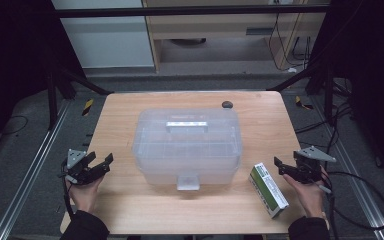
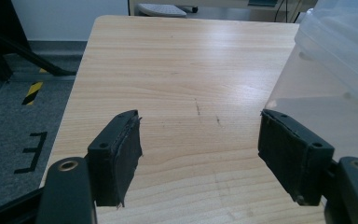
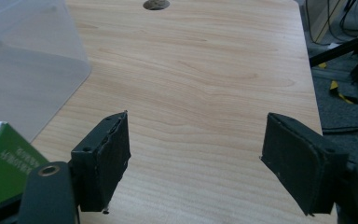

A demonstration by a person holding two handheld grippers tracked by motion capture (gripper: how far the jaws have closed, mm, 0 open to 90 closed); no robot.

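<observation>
- High view: a clear, lidded plastic storage box [image 1: 186,145] with a white top handle sits at the middle of a light wooden table [image 1: 130,200], its front latch facing the person.
- A green-and-white cardboard carton [image 1: 268,190] lies flat near the table's front right corner, just beside the box and apart from it.
- The left gripper [image 1: 102,164], held at the table's left edge, hangs released, jaws spread over bare wood, well apart from the box.
- The right gripper [image 1: 279,166] hovers just beside the carton's far end, jaws likewise parted and grasping nothing.
- Right gripper view: the carton's green corner [image 3: 4,161] shows at lower left, outside the jaws.
- A small dark round object [image 1: 227,104] rests near the table's far edge.
</observation>
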